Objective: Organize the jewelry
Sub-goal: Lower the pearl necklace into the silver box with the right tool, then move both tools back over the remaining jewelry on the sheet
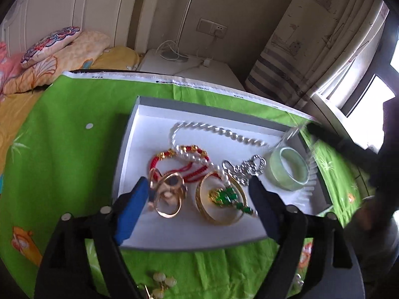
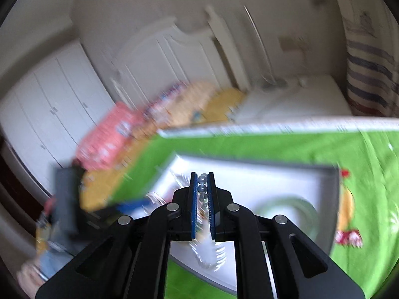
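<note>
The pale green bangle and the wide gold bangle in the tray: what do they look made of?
Pale green bangle: jade or glass by its look, translucent, polished, with a light glint on the rim. Wide gold bangle: apparently gold-toned metal, shiny, with a whitish inner face; plated or solid cannot be told.

The left gripper (image 1: 199, 194) tilts downward, jaws wide apart. The right gripper (image 2: 202, 191) (blue pads nearly together) pinches clear beads (image 2: 202, 185).

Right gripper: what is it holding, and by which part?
The right gripper is shut on a clear bead strand, beads pinched between its pads; which part of the strand cannot be told.
</note>
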Available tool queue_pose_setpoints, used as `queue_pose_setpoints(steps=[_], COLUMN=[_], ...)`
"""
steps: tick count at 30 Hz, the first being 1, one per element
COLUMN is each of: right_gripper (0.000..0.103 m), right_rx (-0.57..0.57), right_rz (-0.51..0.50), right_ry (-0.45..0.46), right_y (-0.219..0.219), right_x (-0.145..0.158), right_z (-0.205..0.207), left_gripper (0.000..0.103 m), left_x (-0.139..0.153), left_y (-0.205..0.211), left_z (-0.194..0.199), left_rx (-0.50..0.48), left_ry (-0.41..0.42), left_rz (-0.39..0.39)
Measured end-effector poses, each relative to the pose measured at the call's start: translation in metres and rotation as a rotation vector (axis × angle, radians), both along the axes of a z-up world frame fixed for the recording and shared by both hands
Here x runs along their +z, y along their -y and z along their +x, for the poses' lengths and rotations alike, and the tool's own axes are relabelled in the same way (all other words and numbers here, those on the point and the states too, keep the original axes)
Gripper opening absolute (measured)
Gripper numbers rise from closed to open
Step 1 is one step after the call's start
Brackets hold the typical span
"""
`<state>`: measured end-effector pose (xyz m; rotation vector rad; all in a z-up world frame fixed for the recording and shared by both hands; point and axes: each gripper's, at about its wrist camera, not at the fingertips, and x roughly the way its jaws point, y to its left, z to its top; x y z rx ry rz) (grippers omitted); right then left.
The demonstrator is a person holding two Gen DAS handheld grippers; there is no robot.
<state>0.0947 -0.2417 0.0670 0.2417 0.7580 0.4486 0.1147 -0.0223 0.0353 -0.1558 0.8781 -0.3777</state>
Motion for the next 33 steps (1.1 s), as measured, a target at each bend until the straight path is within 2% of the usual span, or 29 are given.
queue_pose_setpoints(steps=[3, 5, 6, 7, 13, 17, 20, 24, 28, 31, 33], right_gripper=[0.016, 0.045, 0.07, 0.074, 0.075, 0.082, 0.082, 0.082, 0.082, 0.082, 0.082], right_rx=[-0.004, -0.009, -0.02, -0.024, -0.053, -0.072, -0.078, -0.065, -0.038, -0.013, -0.001], right_rz=[-0.086, -0.089, -0.082, -0.076, 0.013, 0.07, 0.051, 0.058, 0.006, -0.042, -0.063], right_ry=[-0.035, -0.064, -0.049, -0.03, 0.078, 0.101, 0.076, 0.039, 0.035, 0.057, 0.074], right_y=[0.001, 0.007, 0.012, 0.015, 0.044, 0.056, 0.055, 0.052, 0.04, 0.029, 0.024], right_x=[-0.014, -0.019, -0.018, -0.016, 0.004, 0.001, -0.011, -0.022, -0.023, -0.026, -0.024], right_z=[-0.009, -0.018, -0.027, -0.035, -0.11, -0.156, -0.18, -0.2, -0.21, -0.216, -0.216], left_gripper=[0.094, 0.096, 0.096, 0.097, 0.101, 0.101, 0.101, 0.101, 0.101, 0.101, 0.101], left_x=[0.005, 0.01, 0.012, 0.015, 0.027, 0.025, 0.02, 0.009, -0.006, -0.009, -0.013], left_y=[-0.003, -0.007, -0.011, -0.016, -0.06, -0.082, -0.094, -0.107, -0.114, -0.126, -0.131], left_z=[-0.011, -0.02, -0.025, -0.032, -0.086, -0.12, -0.142, -0.162, -0.169, -0.168, -0.166], left_rx=[0.009, 0.018, 0.024, 0.034, 0.134, 0.19, 0.226, 0.241, 0.252, 0.25, 0.254], left_ry=[0.016, 0.023, 0.03, 0.037, 0.077, 0.096, 0.103, 0.088, 0.068, 0.062, 0.041], left_rz=[0.008, 0.01, 0.008, 0.0, -0.068, -0.043, -0.012, -0.038, -0.06, -0.152, -0.183])
